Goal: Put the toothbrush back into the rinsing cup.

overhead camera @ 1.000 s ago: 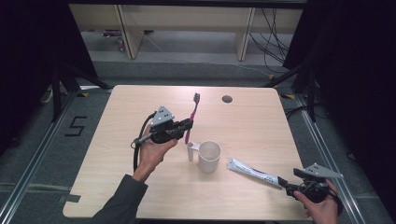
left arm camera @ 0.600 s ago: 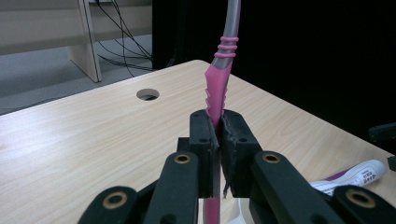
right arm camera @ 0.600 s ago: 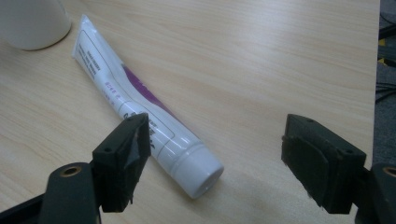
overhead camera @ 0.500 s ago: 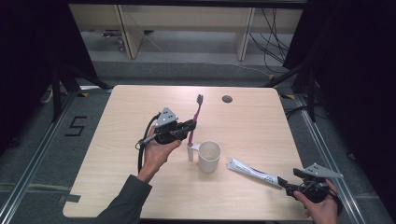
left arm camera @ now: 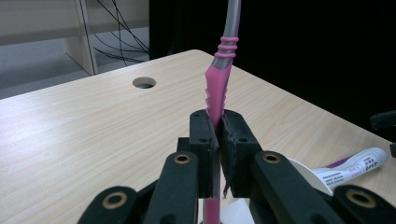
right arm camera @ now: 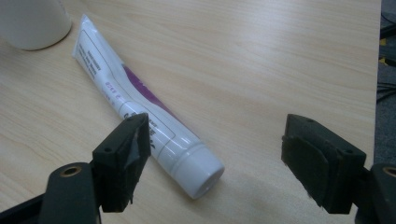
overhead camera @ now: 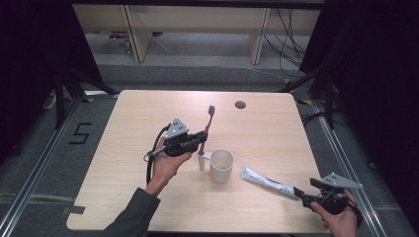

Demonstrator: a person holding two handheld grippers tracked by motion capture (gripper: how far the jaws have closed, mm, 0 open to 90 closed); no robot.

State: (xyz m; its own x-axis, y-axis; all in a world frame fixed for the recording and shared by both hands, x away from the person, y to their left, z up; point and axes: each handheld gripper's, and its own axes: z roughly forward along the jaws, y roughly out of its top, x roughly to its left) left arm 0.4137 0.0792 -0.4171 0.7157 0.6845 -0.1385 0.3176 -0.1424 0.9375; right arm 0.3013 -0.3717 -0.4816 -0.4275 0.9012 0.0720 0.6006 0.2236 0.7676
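My left gripper (overhead camera: 201, 138) (left arm camera: 218, 140) is shut on a pink toothbrush (overhead camera: 208, 123) (left arm camera: 220, 79), held upright above the table with its bristle head at the top. Just right of it stands a white cup (overhead camera: 221, 165). A white toothpaste tube (overhead camera: 267, 180) (right arm camera: 140, 107) with purple print lies flat on the table, cap end toward the near right. My right gripper (overhead camera: 307, 197) (right arm camera: 215, 154) stands open right at the cap (right arm camera: 201, 172), its jaws wide apart on either side and not touching the tube.
The light wooden table (overhead camera: 148, 113) has a round cable hole (overhead camera: 240, 104) at the back. A small white piece (overhead camera: 201, 161) stands beside the cup. Dark floor and black curtains surround the table; its right edge lies close to my right hand.
The left gripper has carried the toothbrush slightly right, nearer the cup. The right gripper has stayed by the tube's cap.
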